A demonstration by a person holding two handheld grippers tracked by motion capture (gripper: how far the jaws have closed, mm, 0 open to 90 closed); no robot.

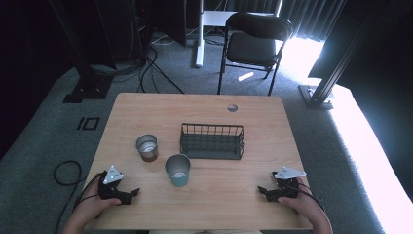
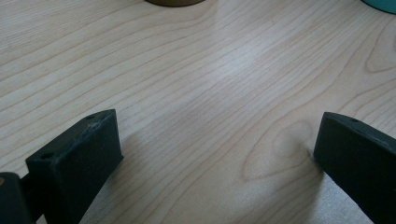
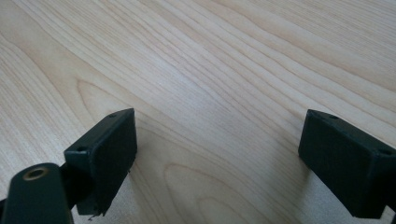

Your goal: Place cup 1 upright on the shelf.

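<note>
A black wire basket (image 1: 212, 141) stands at the middle of the wooden table (image 1: 146, 107). Left of it is a small brown-based metal cup (image 1: 146, 147), and a taller teal cup (image 1: 178, 170) stands in front of the basket. My left gripper (image 1: 130, 193) rests on the table near the front left, open, with bare wood between its jaws (image 2: 215, 140). My right gripper (image 1: 263, 191) rests near the front right, also open over bare wood (image 3: 219, 135). The brown cup's base (image 2: 175, 2) and the teal cup's base (image 2: 380, 3) peek in at the top of the left gripper view.
A round cable hole (image 1: 232, 107) sits near the table's far edge. Beyond the table stand a black folding chair (image 1: 253, 41) and a white desk leg (image 1: 198, 34). Cables (image 1: 65, 170) lie on the grey carpet at the left.
</note>
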